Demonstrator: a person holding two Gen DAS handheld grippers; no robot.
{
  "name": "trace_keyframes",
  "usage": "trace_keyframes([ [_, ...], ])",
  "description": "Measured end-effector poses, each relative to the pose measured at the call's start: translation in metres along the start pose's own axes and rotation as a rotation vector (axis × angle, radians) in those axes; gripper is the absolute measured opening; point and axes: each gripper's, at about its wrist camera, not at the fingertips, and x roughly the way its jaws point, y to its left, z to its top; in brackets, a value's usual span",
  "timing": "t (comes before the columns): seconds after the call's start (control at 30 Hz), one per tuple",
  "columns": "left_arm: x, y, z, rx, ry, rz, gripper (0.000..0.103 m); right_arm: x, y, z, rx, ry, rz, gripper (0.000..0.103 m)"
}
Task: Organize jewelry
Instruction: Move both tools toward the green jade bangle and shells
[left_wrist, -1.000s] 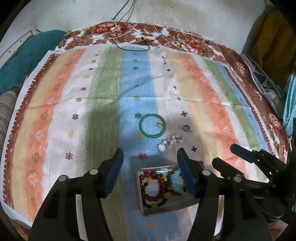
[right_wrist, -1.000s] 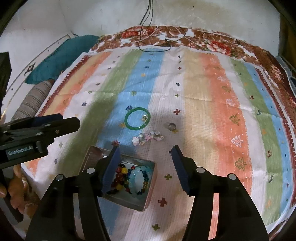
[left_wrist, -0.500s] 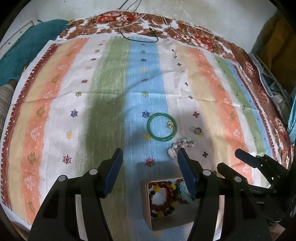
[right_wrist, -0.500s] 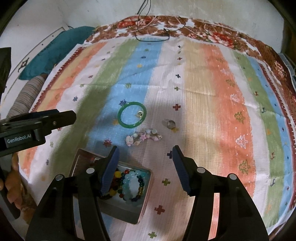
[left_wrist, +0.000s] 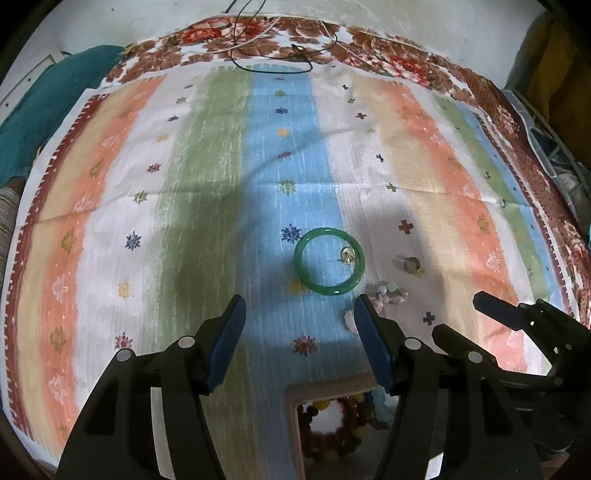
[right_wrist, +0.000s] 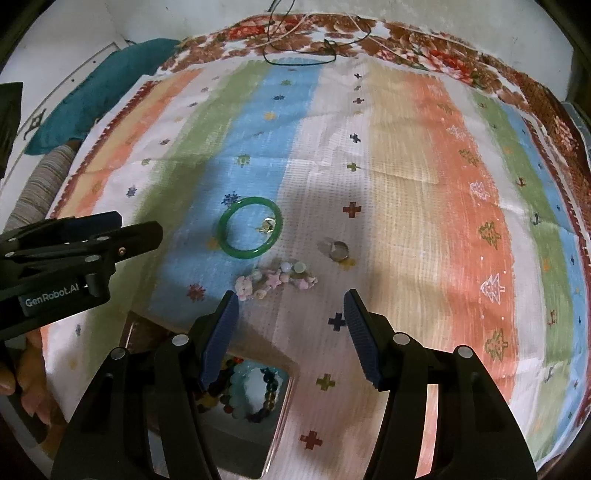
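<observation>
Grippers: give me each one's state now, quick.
Left gripper: jaws open, holding nothing.
Right gripper: jaws open, holding nothing.

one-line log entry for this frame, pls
left: open, empty | right: open, empty | bangle, shell bracelet, ring: on cloth | box: holds beads

**A stripy cloth and what lies around it**

A big striped cloth has orange, green, blue and white bands. A flowery brown blanket peeks out at the far edge. A thin black cord loops there. A teal cushion sits on the left.
</observation>
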Motion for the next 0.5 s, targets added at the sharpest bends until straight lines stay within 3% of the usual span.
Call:
trace_keyframes([
  [0.5, 0.039, 0.007, 0.019, -0.036, 0.071, -0.027, 0.061, 0.034, -0.004, 0.011, -0.001, 0.064, 0.000, 0.059],
])
